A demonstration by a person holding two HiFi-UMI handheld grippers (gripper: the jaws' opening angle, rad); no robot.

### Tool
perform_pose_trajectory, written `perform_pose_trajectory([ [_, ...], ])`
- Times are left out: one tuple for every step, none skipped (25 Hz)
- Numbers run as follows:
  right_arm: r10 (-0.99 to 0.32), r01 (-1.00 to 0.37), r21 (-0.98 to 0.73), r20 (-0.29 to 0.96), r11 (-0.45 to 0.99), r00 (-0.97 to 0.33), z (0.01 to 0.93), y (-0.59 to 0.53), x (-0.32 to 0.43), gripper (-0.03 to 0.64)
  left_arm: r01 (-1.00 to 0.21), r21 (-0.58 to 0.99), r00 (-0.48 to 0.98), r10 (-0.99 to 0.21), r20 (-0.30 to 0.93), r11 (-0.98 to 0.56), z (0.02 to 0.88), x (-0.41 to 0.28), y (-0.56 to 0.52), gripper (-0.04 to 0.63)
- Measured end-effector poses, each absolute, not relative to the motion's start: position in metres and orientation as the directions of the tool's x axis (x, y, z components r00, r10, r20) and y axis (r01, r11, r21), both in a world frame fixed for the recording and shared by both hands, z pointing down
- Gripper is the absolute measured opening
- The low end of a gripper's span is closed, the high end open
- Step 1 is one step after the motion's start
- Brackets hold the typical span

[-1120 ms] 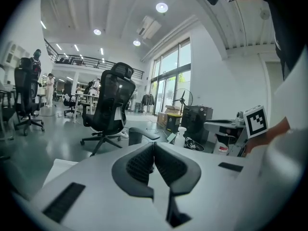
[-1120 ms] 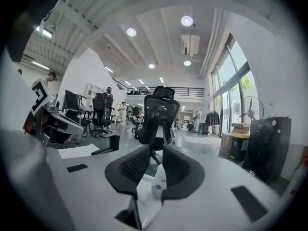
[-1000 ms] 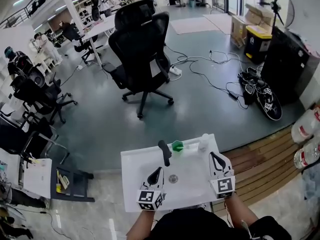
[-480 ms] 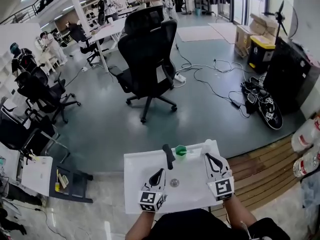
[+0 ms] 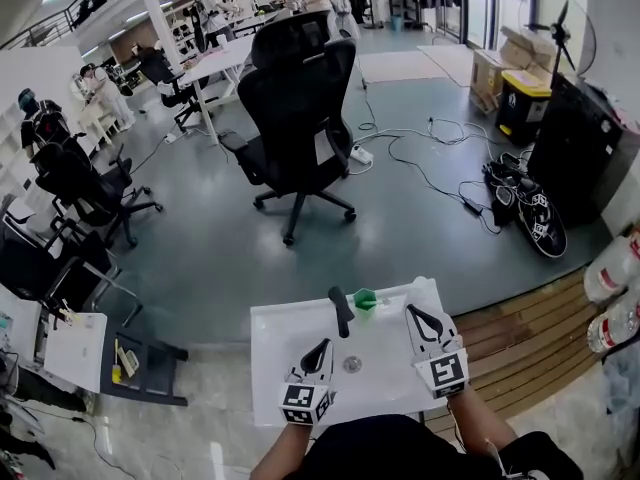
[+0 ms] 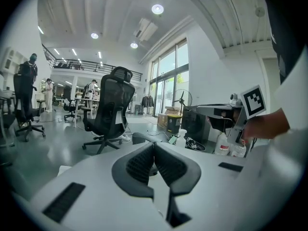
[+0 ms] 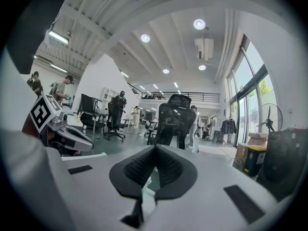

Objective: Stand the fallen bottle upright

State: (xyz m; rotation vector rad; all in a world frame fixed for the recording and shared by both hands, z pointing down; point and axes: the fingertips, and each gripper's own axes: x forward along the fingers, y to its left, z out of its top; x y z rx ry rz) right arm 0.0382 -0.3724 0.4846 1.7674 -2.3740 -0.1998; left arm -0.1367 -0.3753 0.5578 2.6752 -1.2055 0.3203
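Note:
A small pale bottle (image 5: 420, 287) stands near the far right corner of the white table (image 5: 280, 388); in the left gripper view the bottle (image 6: 182, 137) looks upright. A green object (image 5: 364, 298) lies just to its left. My right gripper (image 5: 409, 313) is shut, its tips a short way in front of the bottle, and nothing shows between the pads. In its own view the shut right gripper (image 7: 154, 150) hides the bottle. My left gripper (image 5: 323, 348) is shut and empty over the table's near middle; its pads meet in its own view (image 6: 153, 146).
A black curved spout (image 5: 341, 311) rises from the table's far middle and a round drain (image 5: 352, 364) sits near the centre. A black office chair (image 5: 300, 108) stands on the floor beyond. Large water bottles (image 5: 612, 268) lie to the right.
My right gripper has swung its tips a little leftward and lifted slightly. The left gripper and the bottle have kept their places on the table.

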Motion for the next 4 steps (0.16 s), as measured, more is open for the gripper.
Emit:
perform_pose_trajectory([
  [-0.958, -0.935, 0.212, 0.06, 0.286, -0.279, 0.4843, -0.3729, 0.0384, 0.011, -0.753, 0.082, 0.647, -0.713, 0.27, -0.653, 0.5566, -0.1361, -0.3756, 0.018],
  [-0.958, -0.934, 0.213, 0.06, 0.285, -0.279, 0.4837, -0.3736, 0.0385, 0.011, -0.753, 0.081, 0.648, -0.713, 0.267, -0.653, 0.5552, -0.1355, -0.3762, 0.018],
  [-0.958, -0.934, 0.215, 0.061, 0.285, -0.279, 0.483, -0.3744, 0.0387, 0.011, -0.753, 0.08, 0.648, -0.714, 0.263, -0.654, 0.5537, -0.1351, -0.3769, 0.018],
  [-0.958, -0.933, 0.217, 0.061, 0.286, -0.279, 0.4821, -0.3754, 0.0388, 0.011, -0.753, 0.078, 0.649, -0.715, 0.26, -0.654, 0.552, -0.1347, -0.3778, 0.018],
])
